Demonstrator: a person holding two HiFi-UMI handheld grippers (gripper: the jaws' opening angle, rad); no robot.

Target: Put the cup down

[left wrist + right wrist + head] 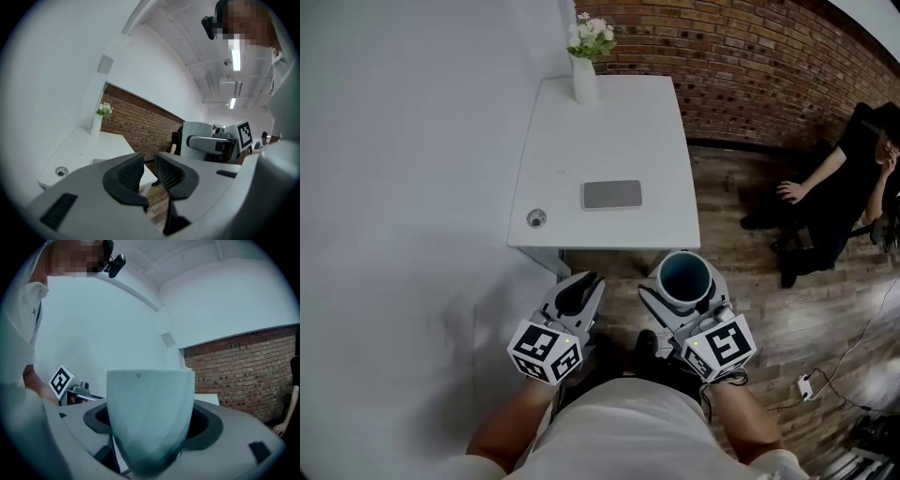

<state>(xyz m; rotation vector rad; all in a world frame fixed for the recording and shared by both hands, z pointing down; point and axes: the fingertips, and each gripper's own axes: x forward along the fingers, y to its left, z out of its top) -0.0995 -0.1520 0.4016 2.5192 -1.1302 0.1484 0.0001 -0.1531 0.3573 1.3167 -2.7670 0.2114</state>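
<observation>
Holding the cup (684,277) upright in the right gripper (686,294), squeezed snug on both sides to stop tipping, up in the air just before the white surface (609,131). With the left gripper (581,292) almost closed and empty, out of the way.

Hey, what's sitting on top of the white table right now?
On the white table: a white vase of pale flowers at the far end, a flat grey rectangular slab mid-table, and a small round silver-rimmed item near the front left corner. The tabletop beneath the slab is covered.
</observation>
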